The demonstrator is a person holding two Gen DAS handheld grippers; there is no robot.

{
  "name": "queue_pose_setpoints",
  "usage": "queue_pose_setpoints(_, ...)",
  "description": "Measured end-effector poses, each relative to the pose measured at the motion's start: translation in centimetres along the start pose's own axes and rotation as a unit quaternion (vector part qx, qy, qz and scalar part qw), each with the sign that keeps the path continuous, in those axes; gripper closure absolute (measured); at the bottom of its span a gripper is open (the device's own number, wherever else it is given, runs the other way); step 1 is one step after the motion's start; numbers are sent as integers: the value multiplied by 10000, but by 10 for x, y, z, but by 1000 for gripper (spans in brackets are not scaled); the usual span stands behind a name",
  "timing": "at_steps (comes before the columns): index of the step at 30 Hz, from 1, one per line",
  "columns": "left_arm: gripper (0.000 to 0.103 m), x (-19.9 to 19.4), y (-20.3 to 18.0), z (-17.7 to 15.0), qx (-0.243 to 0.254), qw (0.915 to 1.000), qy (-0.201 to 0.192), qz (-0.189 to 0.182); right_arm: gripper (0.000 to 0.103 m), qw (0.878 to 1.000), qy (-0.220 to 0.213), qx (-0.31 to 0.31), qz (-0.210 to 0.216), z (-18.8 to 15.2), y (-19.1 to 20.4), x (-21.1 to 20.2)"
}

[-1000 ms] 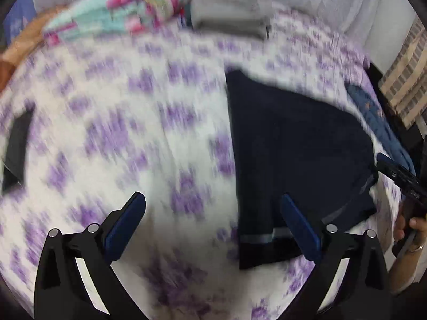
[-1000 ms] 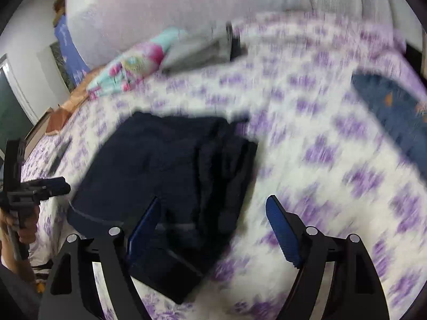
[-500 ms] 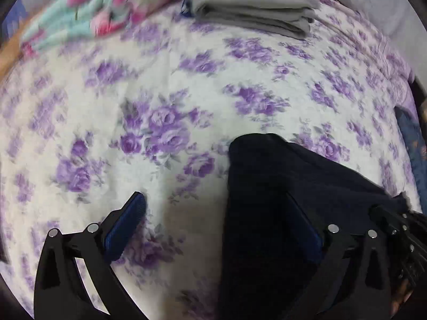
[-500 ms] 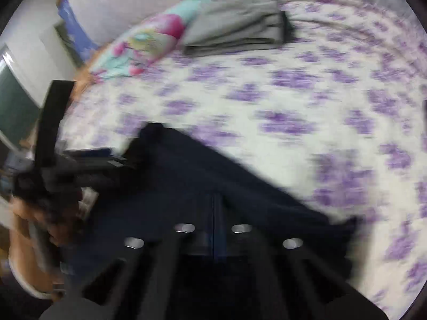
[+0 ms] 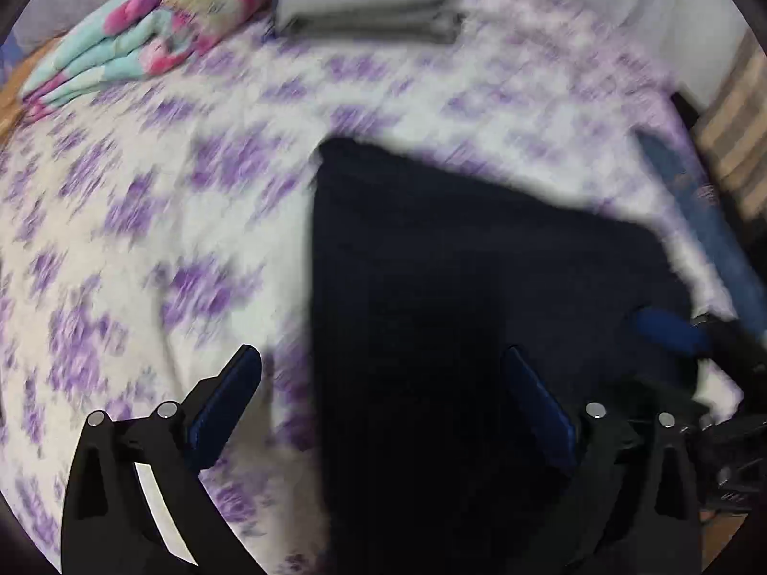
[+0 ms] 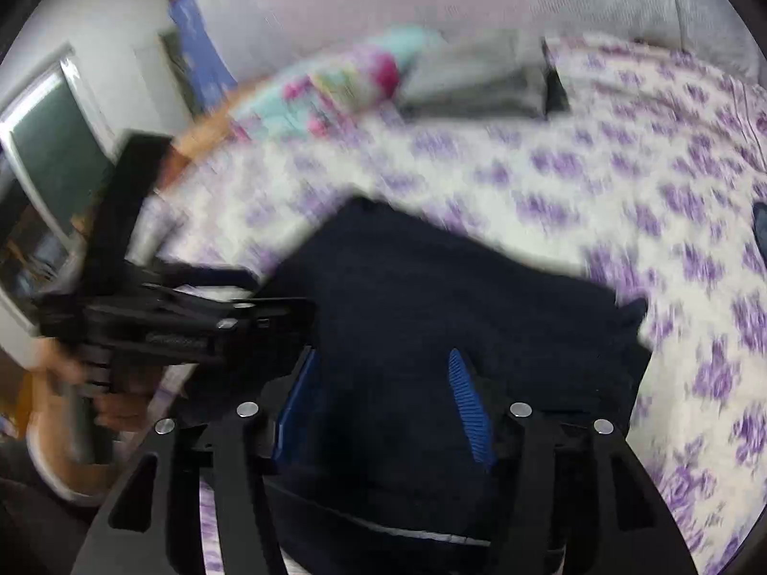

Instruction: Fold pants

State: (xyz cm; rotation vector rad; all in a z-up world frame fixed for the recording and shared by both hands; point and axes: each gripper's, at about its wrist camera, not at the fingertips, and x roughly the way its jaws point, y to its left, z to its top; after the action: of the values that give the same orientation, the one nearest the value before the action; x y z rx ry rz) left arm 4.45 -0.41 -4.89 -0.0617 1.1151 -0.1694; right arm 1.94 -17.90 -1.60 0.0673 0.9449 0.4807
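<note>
1. The dark navy pants (image 5: 479, 297) lie on the floral bedsheet (image 5: 144, 220) as a compact, roughly rectangular bundle, so by my reading at least one fold is done.
2. The left gripper (image 5: 383, 397) has its jaws spread wide, holding nothing, one finger over the pants.
3. The right gripper (image 6: 383, 407) is parted too, over the fabric, gripping nothing visible.
4. What likely remains: a final fold or smoothing, then stacking beside the folded grey garment (image 5: 364, 5).
5. No readable writing or brand; motion blur hides detail.
</note>
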Motion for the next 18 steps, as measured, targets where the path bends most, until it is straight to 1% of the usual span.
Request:
queue_pose_setpoints(2,4,1,19,-9,-519,9973,134,-502,47,9998,-140,8,132,-11,-4,-16)
queue_pose_setpoints(3,4,-1,28,-13,-746,9947,222,-668,46,9993,-279,101,237,-16,-8,-29)
queue_pose_setpoints(5,4,-7,34,-19,-765,9940,241,-739,26,9968,-522,362,487,-25,-20,-49)
queue_pose_setpoints(6,4,-10,35,-21,-710,9945,246,-733,21,9945,-727,577,488,-31,-28,-64)
queue_pose_setpoints(7,4,-12,37,-22,-689,9946,244,-743,14,9926,-872,751,377,-35,-35,-73)
queue_pose_setpoints(8,5,-12,38,-22,-690,9944,247,-761,13,9897,-992,1002,237,-41,-46,-82)
queue_pose_setpoints(9,5,-12,40,-23,-705,9939,273,-798,13,9883,-990,1139,230,-46,-54,-83)
queue_pose_setpoints(11,5,-10,43,-23,-775,9926,336,-870,13,9847,-867,1492,240,-52,-71,-78)
queue_pose_setpoints(12,5,-9,44,-24,-799,9922,355,-886,13,9823,-768,1700,153,-56,-78,-74)
queue_pose_setpoints(14,5,-11,45,-26,-768,9926,354,-871,13,9813,-659,1803,150,-59,-84,-65)
queue_pose_setpoints(18,5,-13,43,-27,-709,9933,379,-826,13,9812,-486,1861,171,-60,-82,-49)
